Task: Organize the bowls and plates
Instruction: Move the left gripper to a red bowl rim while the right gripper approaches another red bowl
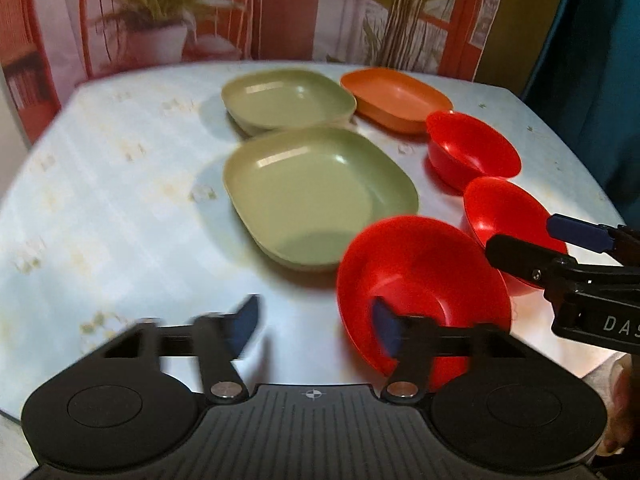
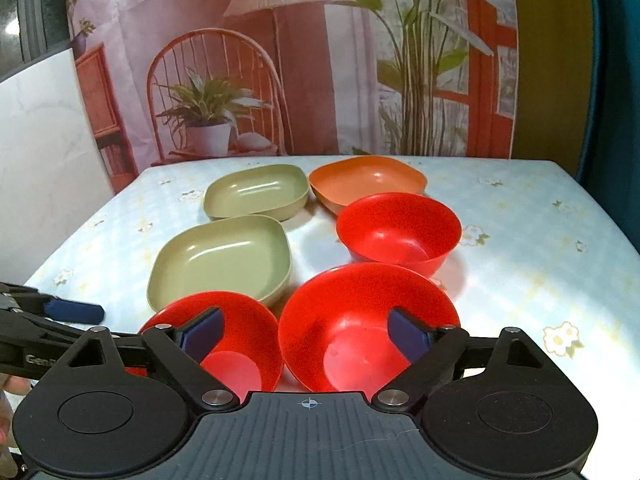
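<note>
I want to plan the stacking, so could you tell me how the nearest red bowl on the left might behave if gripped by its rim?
The red bowl looks like thin, glossy plastic, so probably light and rigid, and perhaps slippery. Its round wall narrows to a small base, so a one-sided rim grip may tilt it. The left gripper is open beside it.

Three bowls (image 2: 398,232) are red, two plates (image 2: 222,258) sage green, one plate (image 2: 366,180) orange. The worktop (image 2: 520,240) is pale blue with small flowers.

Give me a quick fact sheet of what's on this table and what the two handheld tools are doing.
table: light floral cloth
green plates: near plate, far plate
orange plate: at the back
red bowls: left bowl, middle bowl, back bowl
left gripper: open, one finger over left bowl
right gripper: open, over front two bowls
</note>
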A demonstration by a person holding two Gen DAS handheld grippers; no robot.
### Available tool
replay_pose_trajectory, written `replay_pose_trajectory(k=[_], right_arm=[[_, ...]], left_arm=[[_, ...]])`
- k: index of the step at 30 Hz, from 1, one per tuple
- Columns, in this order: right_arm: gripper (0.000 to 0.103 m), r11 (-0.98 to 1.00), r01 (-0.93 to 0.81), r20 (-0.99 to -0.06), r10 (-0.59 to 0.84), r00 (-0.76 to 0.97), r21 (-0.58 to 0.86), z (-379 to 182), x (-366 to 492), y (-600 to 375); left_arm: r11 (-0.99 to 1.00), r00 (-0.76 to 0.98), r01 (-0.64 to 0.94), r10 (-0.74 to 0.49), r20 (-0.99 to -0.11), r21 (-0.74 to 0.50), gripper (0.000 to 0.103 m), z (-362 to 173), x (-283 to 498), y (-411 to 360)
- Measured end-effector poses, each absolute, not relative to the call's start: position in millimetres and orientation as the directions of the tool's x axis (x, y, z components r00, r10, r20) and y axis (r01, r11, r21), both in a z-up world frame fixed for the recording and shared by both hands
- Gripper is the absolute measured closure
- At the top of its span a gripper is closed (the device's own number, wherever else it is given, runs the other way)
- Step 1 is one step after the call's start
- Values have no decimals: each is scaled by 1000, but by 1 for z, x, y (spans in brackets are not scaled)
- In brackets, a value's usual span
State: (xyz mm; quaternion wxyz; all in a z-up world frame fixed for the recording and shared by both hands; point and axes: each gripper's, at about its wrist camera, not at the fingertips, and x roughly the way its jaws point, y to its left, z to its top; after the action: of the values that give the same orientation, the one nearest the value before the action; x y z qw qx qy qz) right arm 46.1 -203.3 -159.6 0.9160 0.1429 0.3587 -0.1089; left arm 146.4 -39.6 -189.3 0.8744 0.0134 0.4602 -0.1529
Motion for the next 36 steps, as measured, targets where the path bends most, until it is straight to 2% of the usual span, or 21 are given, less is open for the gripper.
replay_pose_trajectory(k=[4,20,23,25,30,36], right_arm=[[18,937,295,-686,-91,722,187,-159,45,-204],[34,951,243,-711,-37,702,190,-160,50,-195],[39,953,232,-712,-27,701,192,-161,50,-194],[46,952,230,-716,-16,698,203,-162,51,-195],[50,954,218,-713,-6,701,206,-162,52,-195],[62,960,199,-705,-1,710,199,-160,51,-191]], left_arm=[[954,511,249,-277,-814,-168,78,-194,146,-33],[957,506,175,-289,-813,-231,78,-196,145,-19],[957,506,174,-289,-813,-231,78,-197,145,-19],[957,502,165,-290,-815,-239,78,-198,146,-16],[955,502,160,-295,-813,-248,78,-199,144,-14],[952,500,157,-306,-810,-263,78,-201,144,-10]])
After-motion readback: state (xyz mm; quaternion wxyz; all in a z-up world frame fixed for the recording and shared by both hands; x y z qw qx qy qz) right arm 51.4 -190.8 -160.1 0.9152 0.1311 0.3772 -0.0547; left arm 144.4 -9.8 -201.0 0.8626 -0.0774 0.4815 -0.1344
